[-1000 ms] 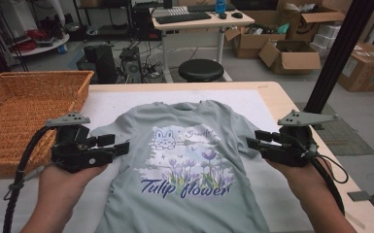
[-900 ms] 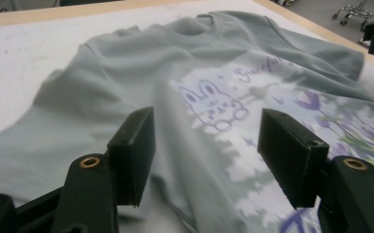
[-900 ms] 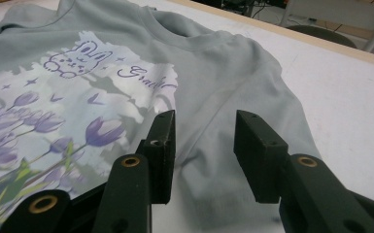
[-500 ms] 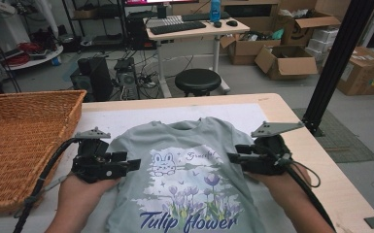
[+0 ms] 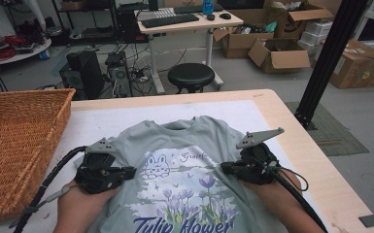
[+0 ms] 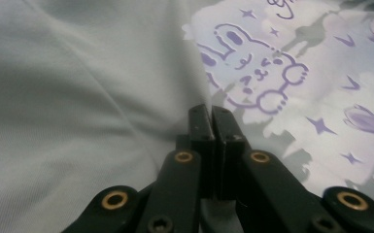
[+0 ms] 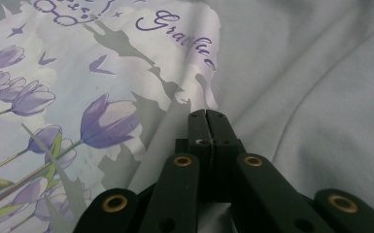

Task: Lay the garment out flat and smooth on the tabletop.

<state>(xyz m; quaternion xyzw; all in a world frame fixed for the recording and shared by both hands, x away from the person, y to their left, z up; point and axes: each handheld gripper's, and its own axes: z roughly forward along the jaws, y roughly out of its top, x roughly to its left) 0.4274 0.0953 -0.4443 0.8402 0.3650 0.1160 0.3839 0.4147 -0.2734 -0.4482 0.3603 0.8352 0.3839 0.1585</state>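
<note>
Your left gripper (image 5: 133, 171) and right gripper (image 5: 223, 167) have just closed. Each is pressed together on what looks like a thin ridge of the grey T-shirt (image 5: 189, 141), which lies flat on the table (image 5: 281, 126) in front of you. Keep both pinches level and lift together so the cloth doesn't skew or slip.

Nearest you, at 6 o'clock on the shirt, purple lettering (image 5: 182, 226) reads "Tulip flower". Farther up, toward 1 o'clock of the bunny print (image 6: 252, 73), script (image 7: 184, 36) starts "Grace"; the rest is unclear. The wicker basket (image 5: 24, 136) sits at 9 o'clock.
</note>
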